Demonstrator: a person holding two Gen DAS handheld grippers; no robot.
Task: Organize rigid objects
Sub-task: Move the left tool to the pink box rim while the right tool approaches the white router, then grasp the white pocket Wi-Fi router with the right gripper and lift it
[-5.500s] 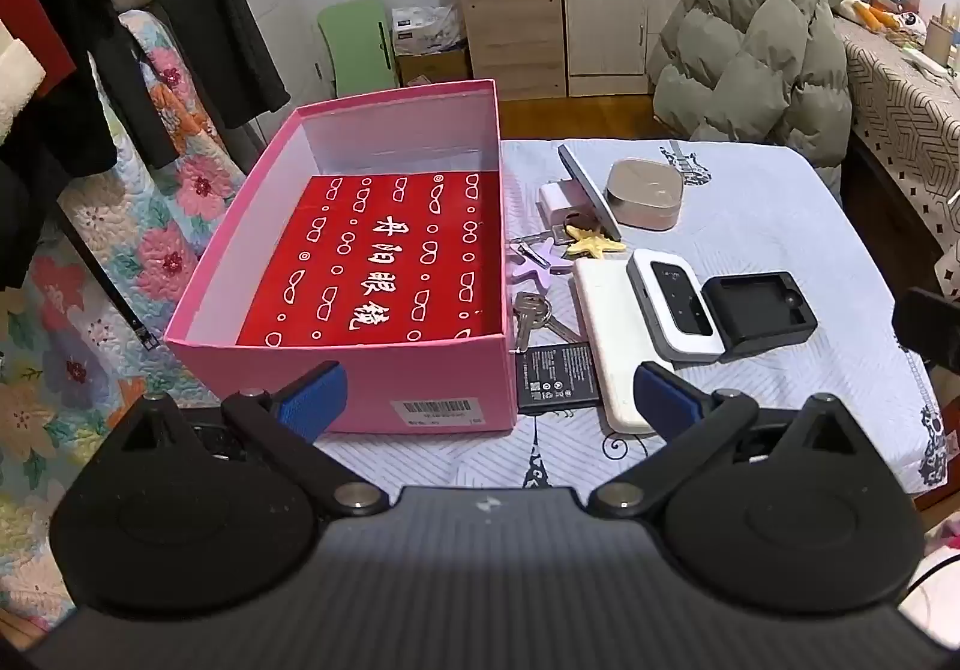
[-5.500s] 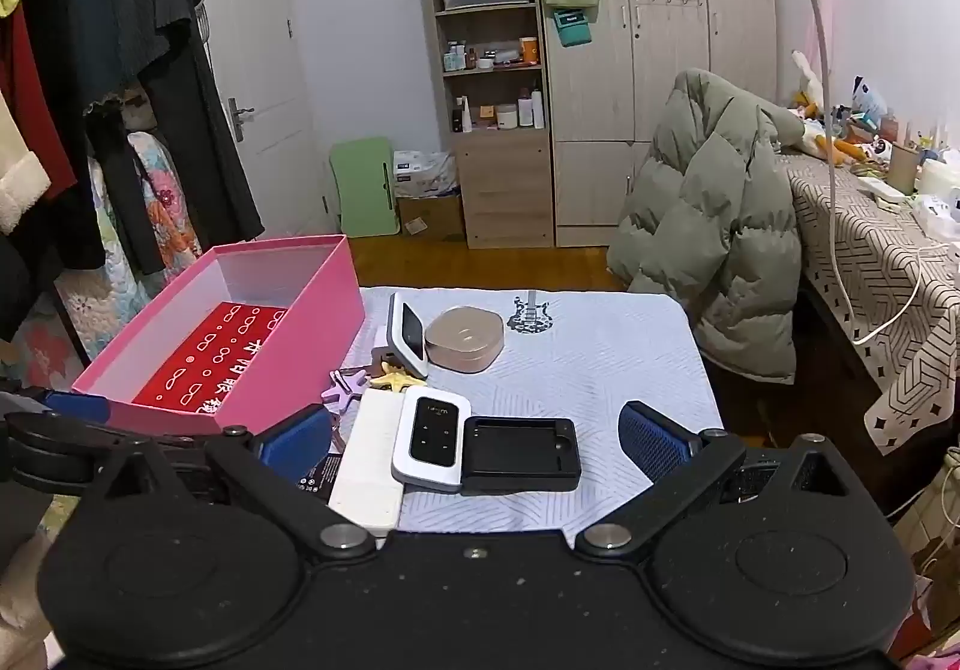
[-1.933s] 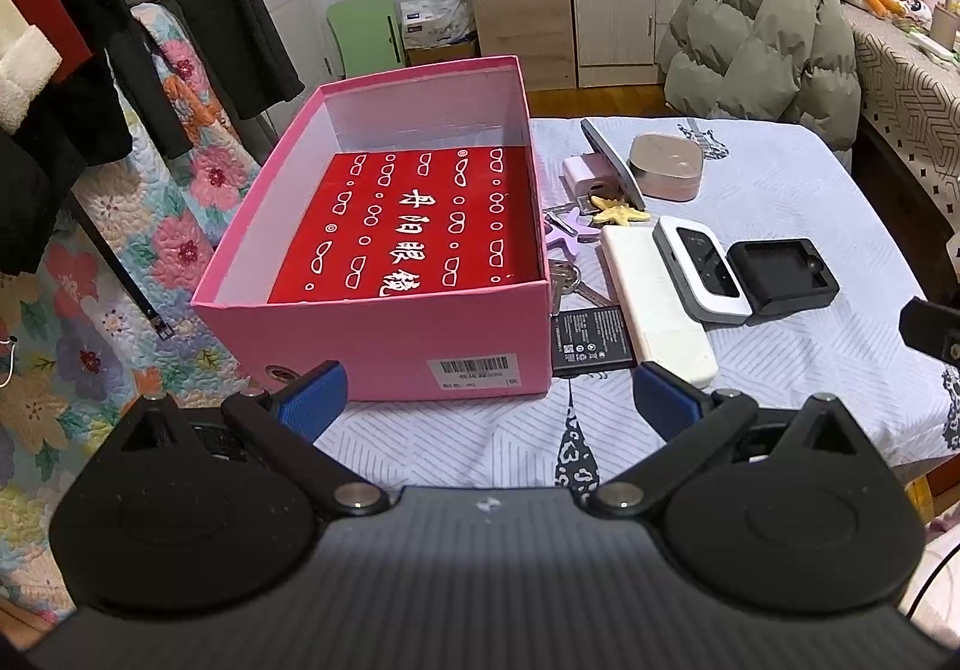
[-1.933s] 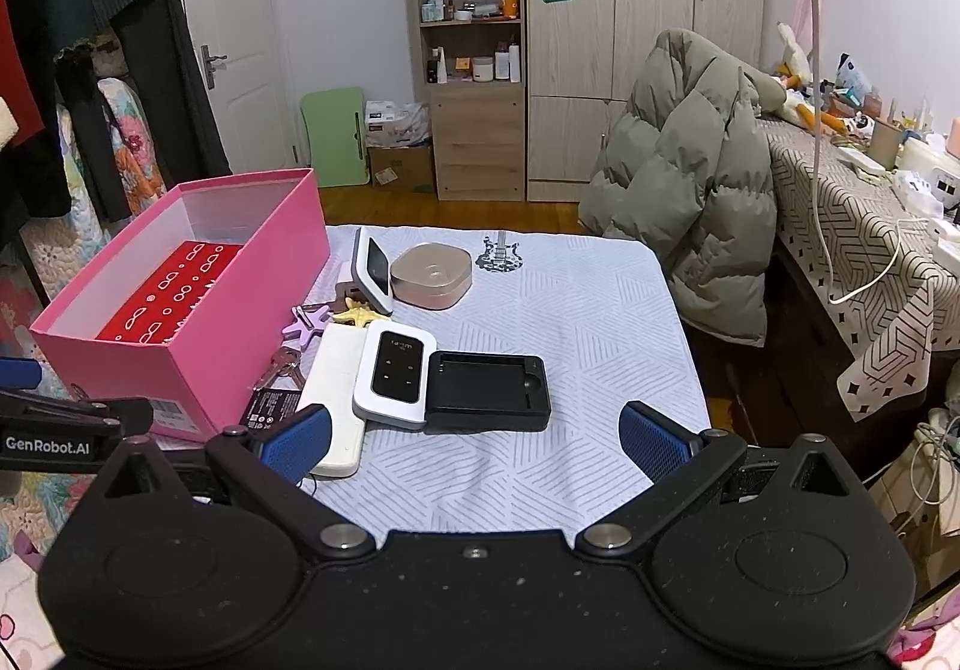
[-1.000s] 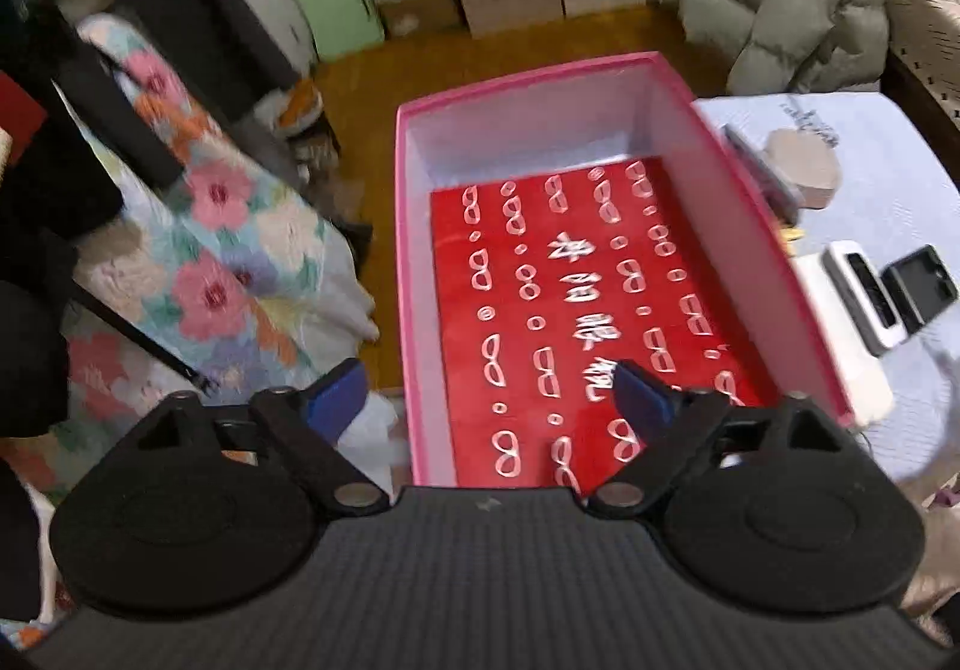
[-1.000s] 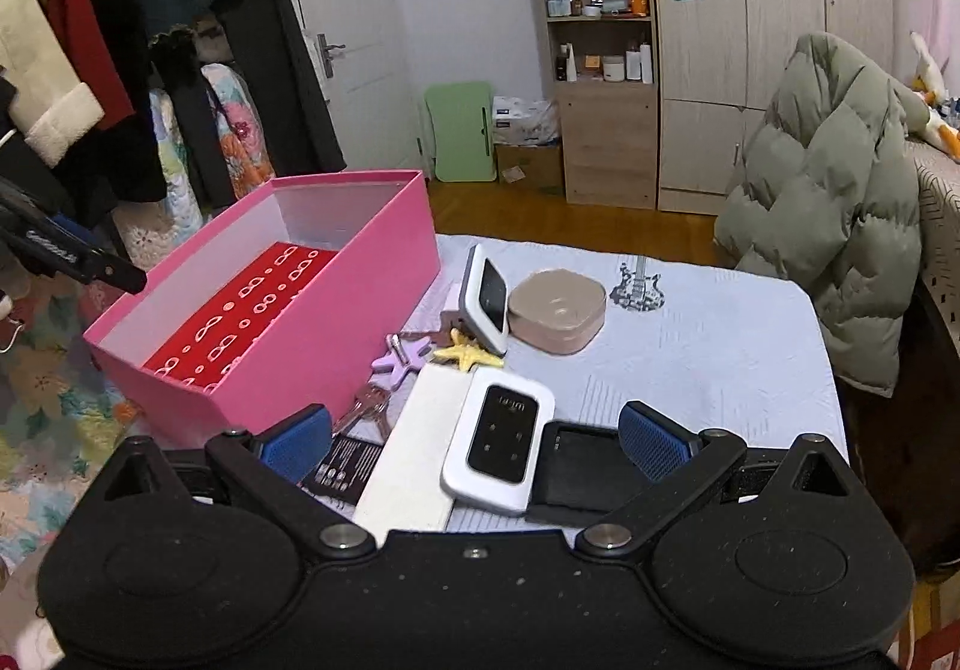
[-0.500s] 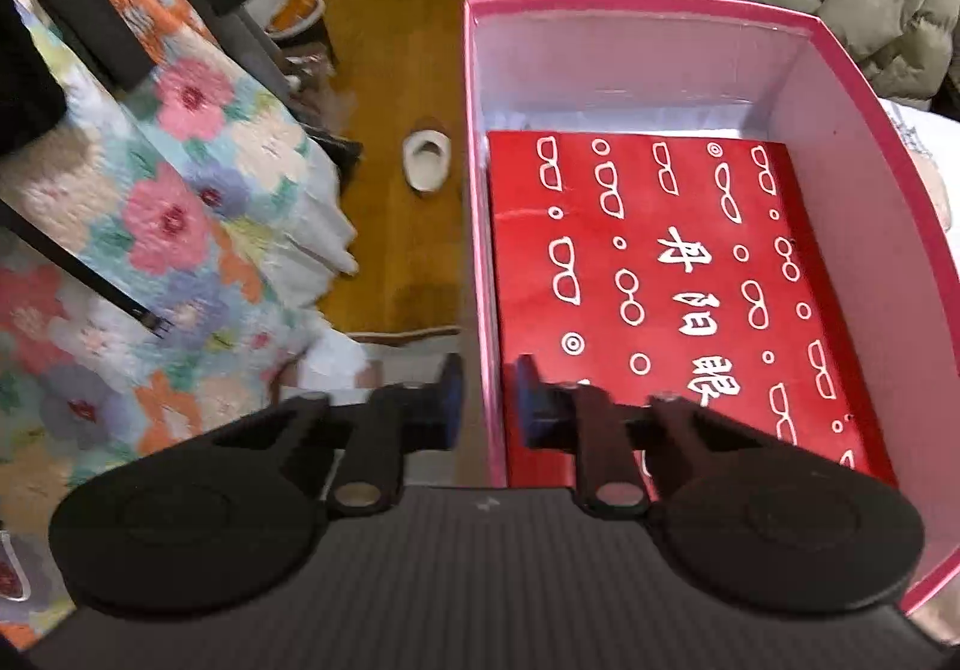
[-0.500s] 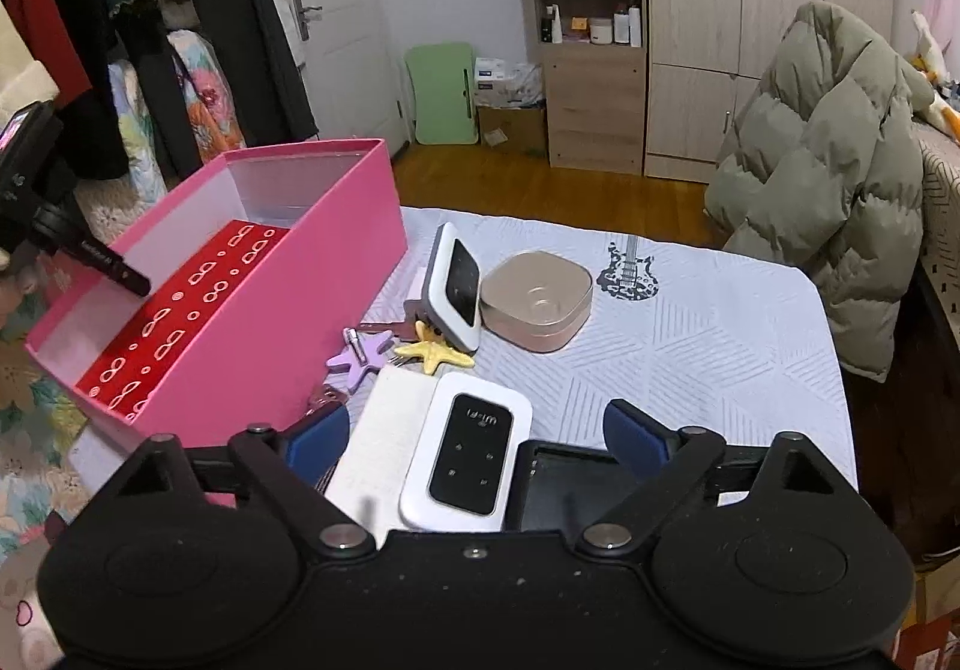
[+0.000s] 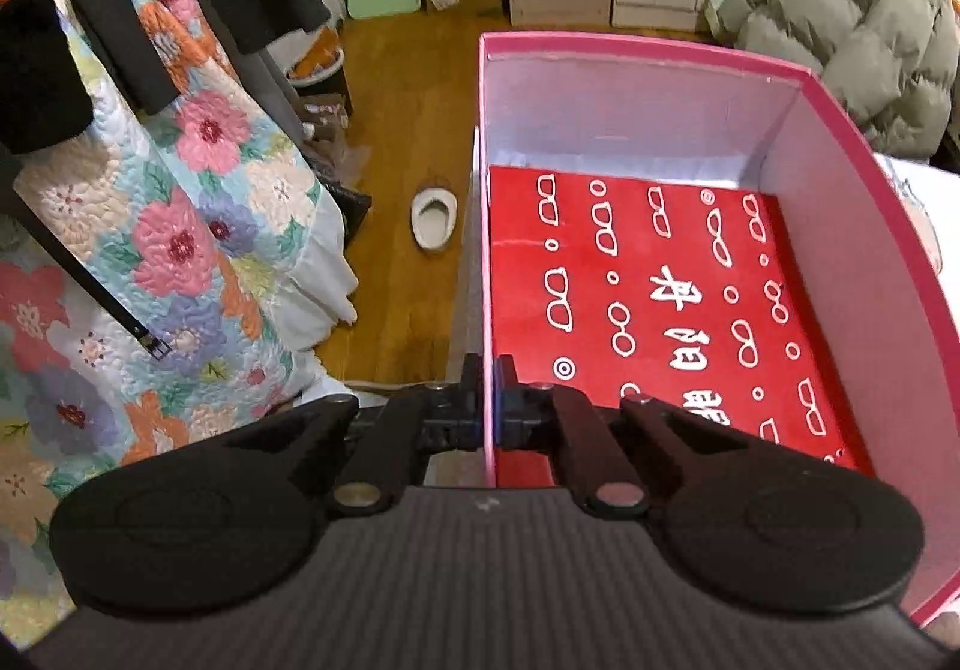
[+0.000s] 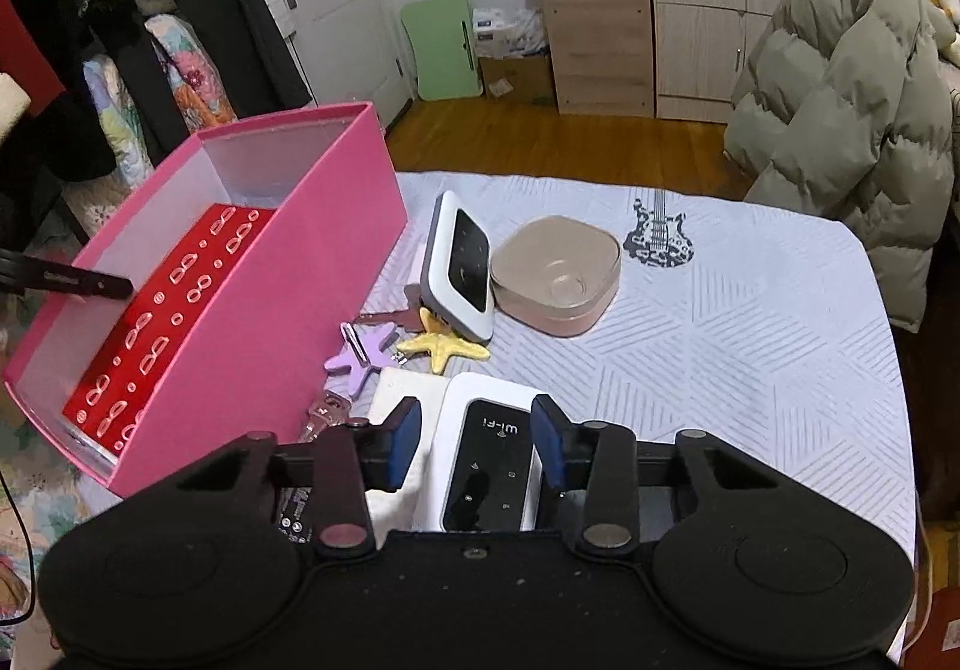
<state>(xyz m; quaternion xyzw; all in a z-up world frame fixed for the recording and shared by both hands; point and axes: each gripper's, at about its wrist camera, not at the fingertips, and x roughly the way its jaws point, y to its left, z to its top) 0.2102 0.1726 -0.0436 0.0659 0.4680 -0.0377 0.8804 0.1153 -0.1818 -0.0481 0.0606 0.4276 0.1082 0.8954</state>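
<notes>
A pink box [image 9: 840,142] with a red patterned sheet [image 9: 660,298] on its floor fills the left wrist view. My left gripper [image 9: 488,400] is shut on the box's left wall, one finger outside and one inside. In the right wrist view the same pink box [image 10: 300,250] stands at the table's left. My right gripper [image 10: 477,442] hangs low over a flat white Wi-Fi router [image 10: 489,466]. Its jaws are closing with the router between them. A gap still shows at the left pad [image 10: 405,439].
A second white router [image 10: 462,274] leans by a beige square case [image 10: 555,274]. Yellow starfish [image 10: 444,349], purple starfish [image 10: 360,355], keys [image 10: 327,415] and a white power bank [image 10: 399,400] lie beside the box. A puffer jacket [image 10: 840,100] sits right, a floral quilt [image 9: 150,250] left.
My left gripper swung over to the box's left wall, came down and shut on it. My right gripper sank toward the flat router and its jaws narrowed around it.
</notes>
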